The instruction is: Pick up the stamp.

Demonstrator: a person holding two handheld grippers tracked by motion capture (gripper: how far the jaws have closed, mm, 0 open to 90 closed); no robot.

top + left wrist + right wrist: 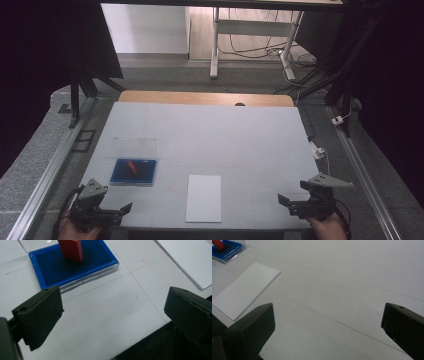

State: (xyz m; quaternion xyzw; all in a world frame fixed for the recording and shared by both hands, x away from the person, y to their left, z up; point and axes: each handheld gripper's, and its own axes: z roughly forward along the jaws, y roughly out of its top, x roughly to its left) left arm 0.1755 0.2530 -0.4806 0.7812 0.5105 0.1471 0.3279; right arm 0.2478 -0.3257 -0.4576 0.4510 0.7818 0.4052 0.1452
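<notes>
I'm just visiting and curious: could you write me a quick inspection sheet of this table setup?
Surface: white table, bare in the middle.
Job's things: red block standing in blue tray; white paper near the front edge.
Clutter: clear lid lying behind the tray.
Grippers: left tool and right tool both open, holding nothing, at the front corners.
Cables: loose wires on the floor beyond.
Surroundings: desk legs, dark curtains.

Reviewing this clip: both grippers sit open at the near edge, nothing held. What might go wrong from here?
1. The red block stands on the blue pad inside a clear case; a grab by the left gripper may tip it or drag the case.
2. The white sheet lies flat on the table; the right gripper may struggle to pinch it, or crease it.
</notes>
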